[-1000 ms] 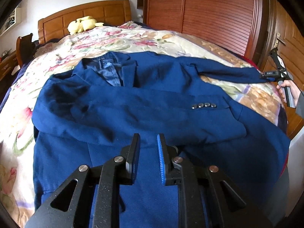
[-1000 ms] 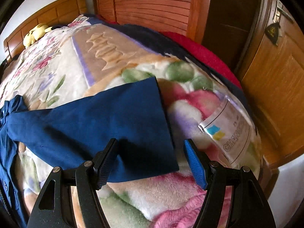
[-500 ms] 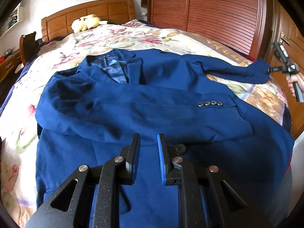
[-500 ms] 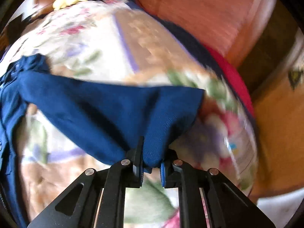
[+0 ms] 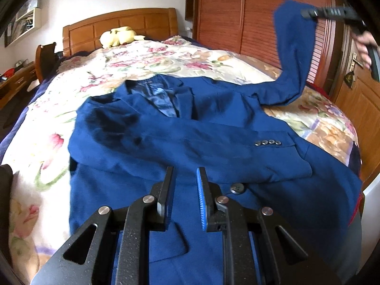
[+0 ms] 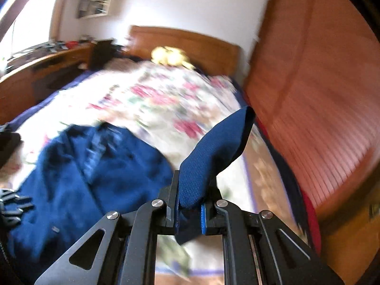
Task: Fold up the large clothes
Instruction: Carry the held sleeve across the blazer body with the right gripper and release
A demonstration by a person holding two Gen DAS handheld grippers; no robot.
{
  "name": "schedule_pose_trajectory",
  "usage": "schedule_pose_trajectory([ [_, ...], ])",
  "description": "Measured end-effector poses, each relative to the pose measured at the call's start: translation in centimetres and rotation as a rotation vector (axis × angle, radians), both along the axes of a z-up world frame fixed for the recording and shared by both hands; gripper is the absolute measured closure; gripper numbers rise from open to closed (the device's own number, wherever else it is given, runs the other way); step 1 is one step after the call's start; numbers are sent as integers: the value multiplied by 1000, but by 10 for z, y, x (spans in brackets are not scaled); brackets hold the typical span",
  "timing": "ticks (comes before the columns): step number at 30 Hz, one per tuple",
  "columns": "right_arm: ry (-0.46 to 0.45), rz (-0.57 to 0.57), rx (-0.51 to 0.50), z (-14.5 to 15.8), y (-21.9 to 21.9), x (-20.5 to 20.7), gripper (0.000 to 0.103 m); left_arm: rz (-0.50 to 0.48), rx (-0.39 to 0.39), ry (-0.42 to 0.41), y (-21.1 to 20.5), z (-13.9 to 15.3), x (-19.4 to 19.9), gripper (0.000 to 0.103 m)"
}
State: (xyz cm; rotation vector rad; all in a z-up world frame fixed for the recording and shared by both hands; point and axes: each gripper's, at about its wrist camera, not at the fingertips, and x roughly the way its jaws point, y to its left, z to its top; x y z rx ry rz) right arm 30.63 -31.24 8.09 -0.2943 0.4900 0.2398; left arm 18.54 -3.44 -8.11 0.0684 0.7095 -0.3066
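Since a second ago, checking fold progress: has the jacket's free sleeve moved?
Yes. The sleeve, clamped in the right gripper, has risen off the floral blanket and now hangs against the wooden wardrobe.

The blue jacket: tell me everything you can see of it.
The blue jacket lies face up on the floral bedspread, collar toward the headboard, paler lining showing at the neck. It looks like woven suit cloth. One sleeve is folded across the front, four cuff buttons visible. The other sleeve is raised off the bed, its cuff clamped in the right gripper.
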Motion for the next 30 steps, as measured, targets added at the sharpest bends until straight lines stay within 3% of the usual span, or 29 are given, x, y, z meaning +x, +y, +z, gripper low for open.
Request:
schedule_pose_trajectory([
  [4,-27,146,19,7,52,-24,91,25,-5,-13,18,5,-8,84],
  [10,-18,300,28,-4,96,-48,91,74,-10,-31,47,10,-22,84],
  [14,10,359,7,-14,103,-58,90,98,-5,-40,61,12,-26,84],
  [22,163,371,32,-41,94,-37,90,118,-10,-36,65,9,-21,84],
  [25,206,360,36,-46,96,-26,83,113,-8,-38,63,9,-19,84],
  [30,211,356,63,-44,93,-21,54,111,-1,-25,60,6,-15,84],
])
